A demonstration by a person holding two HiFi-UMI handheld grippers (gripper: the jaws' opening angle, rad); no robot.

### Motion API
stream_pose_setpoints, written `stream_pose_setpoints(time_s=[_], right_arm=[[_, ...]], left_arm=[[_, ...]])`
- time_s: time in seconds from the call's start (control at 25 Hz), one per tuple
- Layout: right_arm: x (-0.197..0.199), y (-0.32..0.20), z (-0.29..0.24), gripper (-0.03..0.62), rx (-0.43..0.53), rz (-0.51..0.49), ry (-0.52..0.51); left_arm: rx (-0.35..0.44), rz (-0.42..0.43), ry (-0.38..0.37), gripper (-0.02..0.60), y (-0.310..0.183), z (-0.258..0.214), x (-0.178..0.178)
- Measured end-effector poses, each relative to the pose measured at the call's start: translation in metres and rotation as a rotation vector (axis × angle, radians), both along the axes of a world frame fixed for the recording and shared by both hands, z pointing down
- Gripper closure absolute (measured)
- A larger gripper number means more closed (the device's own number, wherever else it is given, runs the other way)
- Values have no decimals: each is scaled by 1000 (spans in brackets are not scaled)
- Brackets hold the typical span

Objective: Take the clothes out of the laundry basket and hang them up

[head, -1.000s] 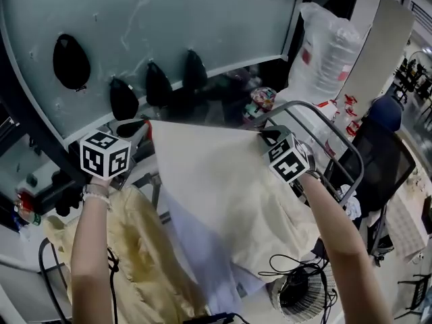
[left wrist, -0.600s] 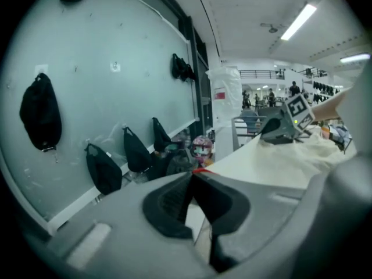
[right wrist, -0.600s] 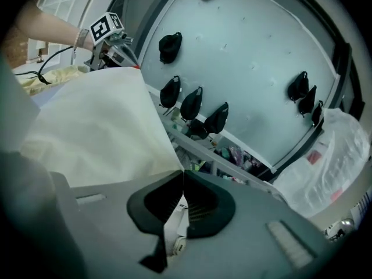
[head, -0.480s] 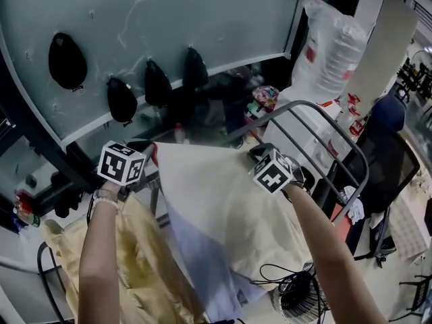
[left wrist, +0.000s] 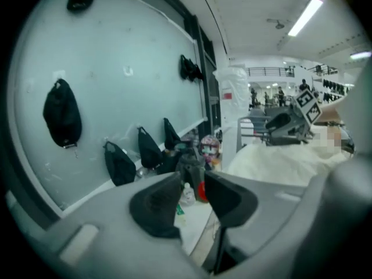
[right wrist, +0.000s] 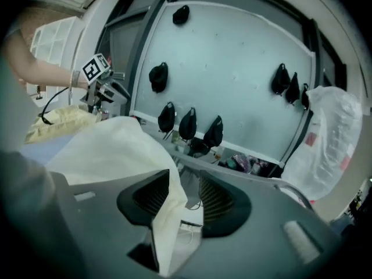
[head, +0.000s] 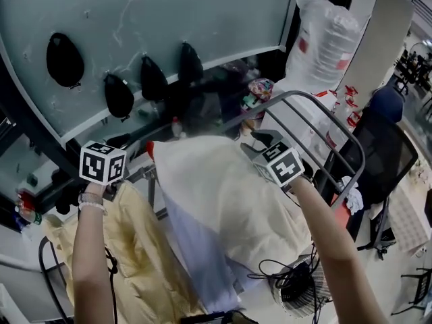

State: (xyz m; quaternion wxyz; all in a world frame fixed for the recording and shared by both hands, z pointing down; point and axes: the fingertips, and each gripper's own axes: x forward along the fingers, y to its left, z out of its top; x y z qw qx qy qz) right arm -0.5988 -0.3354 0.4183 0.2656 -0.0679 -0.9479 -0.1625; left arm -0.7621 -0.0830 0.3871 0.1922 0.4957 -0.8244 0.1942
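Our cream fabric sheet [head: 216, 187] lies draped over the grey metal drying rack [head: 317, 98], beside a pale yellow garment [head: 138, 248]. Both claws have just been opening: the left claw [left wrist: 192, 186] is empty, the right claw [right wrist: 185, 182] gapes with the sheet's edge loose between its pads (released, we judge). What remains in the round white openwork basket [head: 297, 294] below we cannot tell.

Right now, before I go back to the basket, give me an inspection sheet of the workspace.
Surface: drying rack, cream cloth draped over it.
Job's things: pale yellow garment hanging at left; lavender cloth under the cream one; laundry basket lower right.
Clutter: small items behind the rack.
Grippers: left gripper open, nothing between its fingers; right gripper open, cream cloth's edge loose between its fingers; both have just been opening.
Cables: black cable over the basket.
Surroundings: black bags on glass panel, plastic sack, office chair.
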Motion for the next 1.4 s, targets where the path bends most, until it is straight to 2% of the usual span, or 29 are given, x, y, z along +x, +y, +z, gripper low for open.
stream_pose_setpoints(time_s=[0.04, 0.08, 0.12, 0.2, 0.36, 0.48, 0.76, 1.08, 1.4], right_arm=[[5, 0, -13, 448, -4, 10, -44], [10, 1, -26, 497, -4, 18, -86], [17, 4, -39, 549, -4, 25, -127], [32, 9, -62, 590, -19, 38, -199], [65, 23, -106, 591, -52, 48, -307], [98, 39, -128, 591, -44, 19, -343], [191, 83, -171, 591, -24, -33, -446], [297, 134, -197, 591, -12, -81, -539], [386, 173, -195, 591, -42, -80, -589]], left_arm=[[53, -21, -31, 487, 1, -17, 4], [105, -37, -59, 548, 2, -34, 10], [153, -48, -83, 575, 3, -51, 19], [228, -49, -124, 588, 6, -79, 39], [342, -49, -196, 589, 18, -130, 87], [399, -55, -242, 589, 32, -157, 128], [461, -31, -314, 589, 68, -209, 242], [489, -52, -405, 589, 122, -246, 371], [432, -37, -497, 589, 153, -246, 475]])
